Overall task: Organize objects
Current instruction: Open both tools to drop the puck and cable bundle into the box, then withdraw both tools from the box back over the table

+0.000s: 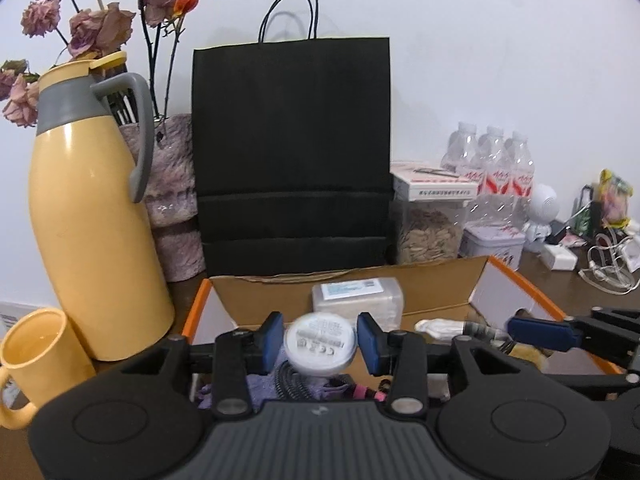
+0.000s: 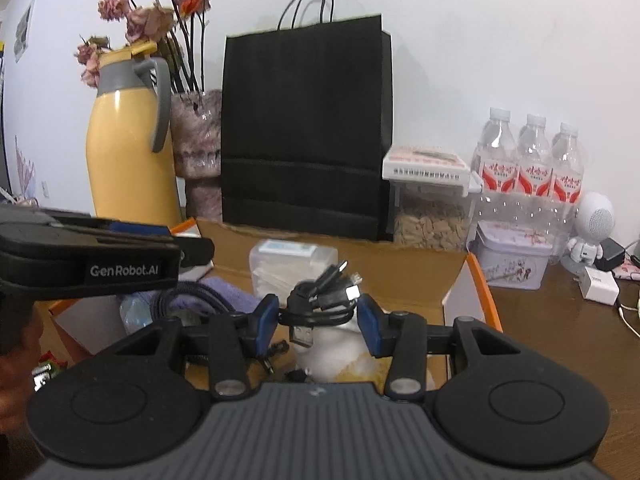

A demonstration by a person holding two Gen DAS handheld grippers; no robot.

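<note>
Holding a gripper in each hand, you hover both over an open cardboard box with orange-edged flaps on a dark wooden table.

Inside the box, near its back wall, lies a clear plastic pack with a pale blue label. Toward the left are a folded purple cloth and a coiled braided cable. Something white and soft lies under your right gripper; you cannot tell what it is.

Behind the box stands a black paper bag with cord handles. To its left are a yellow thermos jug with a grey handle, a yellow mug, and a mottled vase of dried roses. To its right, a clear canister holds seeds, beside a decorated tin and three water bottles.

Your left gripper points slightly downward over the box. A small round white device with printed markings sits between its blue pads; narrow gaps show on both sides, so the pads are not pressing it.

Your right gripper points down at a similar angle, alongside the left. A bundle of black USB cables sits between its pads; you cannot tell whether they are squeezing it.
</note>
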